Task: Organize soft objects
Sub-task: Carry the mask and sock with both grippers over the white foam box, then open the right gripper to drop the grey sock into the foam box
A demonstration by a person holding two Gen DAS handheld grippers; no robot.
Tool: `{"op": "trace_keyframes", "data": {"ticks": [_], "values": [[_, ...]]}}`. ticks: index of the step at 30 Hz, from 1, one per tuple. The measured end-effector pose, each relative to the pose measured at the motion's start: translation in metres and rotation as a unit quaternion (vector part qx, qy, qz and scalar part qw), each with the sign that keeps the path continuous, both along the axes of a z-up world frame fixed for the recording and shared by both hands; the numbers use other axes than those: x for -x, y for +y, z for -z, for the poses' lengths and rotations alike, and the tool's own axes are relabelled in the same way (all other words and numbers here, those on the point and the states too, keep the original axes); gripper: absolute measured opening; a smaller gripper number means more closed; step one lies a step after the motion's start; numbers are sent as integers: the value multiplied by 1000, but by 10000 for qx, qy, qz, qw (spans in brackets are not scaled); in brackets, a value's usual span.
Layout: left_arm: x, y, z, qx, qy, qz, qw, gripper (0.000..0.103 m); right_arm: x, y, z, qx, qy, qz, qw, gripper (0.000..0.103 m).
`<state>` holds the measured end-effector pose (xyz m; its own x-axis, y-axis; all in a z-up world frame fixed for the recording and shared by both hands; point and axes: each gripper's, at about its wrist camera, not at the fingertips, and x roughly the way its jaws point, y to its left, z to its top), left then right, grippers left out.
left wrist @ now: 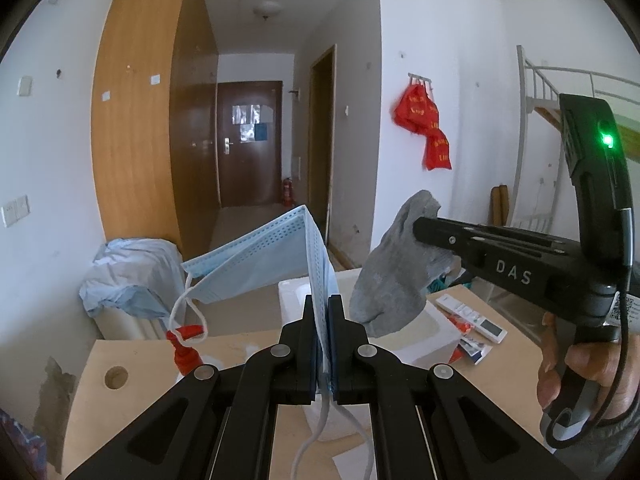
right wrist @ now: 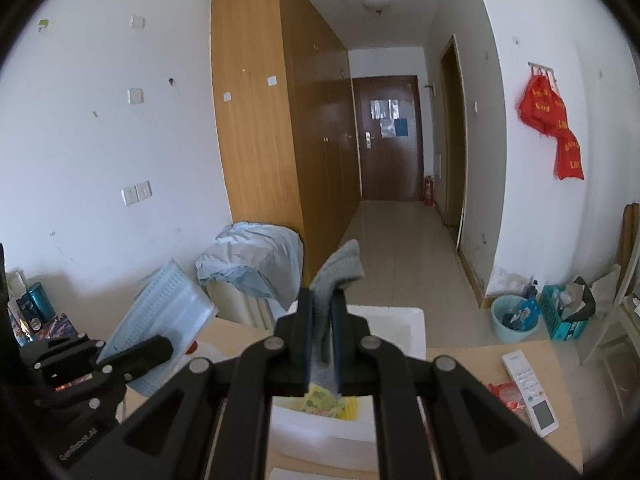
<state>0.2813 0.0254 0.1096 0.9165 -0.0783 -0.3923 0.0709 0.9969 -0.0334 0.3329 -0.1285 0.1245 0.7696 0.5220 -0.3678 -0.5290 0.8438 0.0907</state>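
2 handheld grippers are hovering side by side above a wooden table (left wrist: pixel 132 354). The left gripper (left wrist: pixel 323 312) is clamping a blue face mask (left wrist: pixel 276 252), which is fanning up and out to the left, ear loops dangling. The right gripper (right wrist: pixel 323 312) is pinching a grey sock (right wrist: pixel 338 272) that is sticking up between its fingers. Both items are hanging over a white foam box (right wrist: pixel 396 320) on the table. A white remote (right wrist: pixel 530 392) is lying on the table to the right.
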Motion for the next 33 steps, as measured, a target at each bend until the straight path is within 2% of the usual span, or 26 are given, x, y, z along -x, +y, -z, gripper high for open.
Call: {"op": "trace_keyframes", "data": {"ticks": [22,23,25,26,27,29,33], "values": [[-20,8,5,49,176,-82,9998,5,-31,18,30,361,466,71,9982,12],[-20,8,5,34,179,-102,9998,5,-31,18,30,343,473,77,9983,15],[-20,9,5,55,186,-102,9998,5,-31,15,29,256,490,101,9984,33],[-20,10,5,68,191,-103,9997,5,-31,11,28,194,492,176,9984,54],[-19,8,6,66,186,-115,9997,5,-32,11,27,154,483,225,9985,71],[-19,9,6,58,179,-105,9998,5,-29,5,23,-22,381,333,9987,76],[-19,8,8,57,196,-91,9998,5,-29,3,20,-78,365,364,9986,77]]}}
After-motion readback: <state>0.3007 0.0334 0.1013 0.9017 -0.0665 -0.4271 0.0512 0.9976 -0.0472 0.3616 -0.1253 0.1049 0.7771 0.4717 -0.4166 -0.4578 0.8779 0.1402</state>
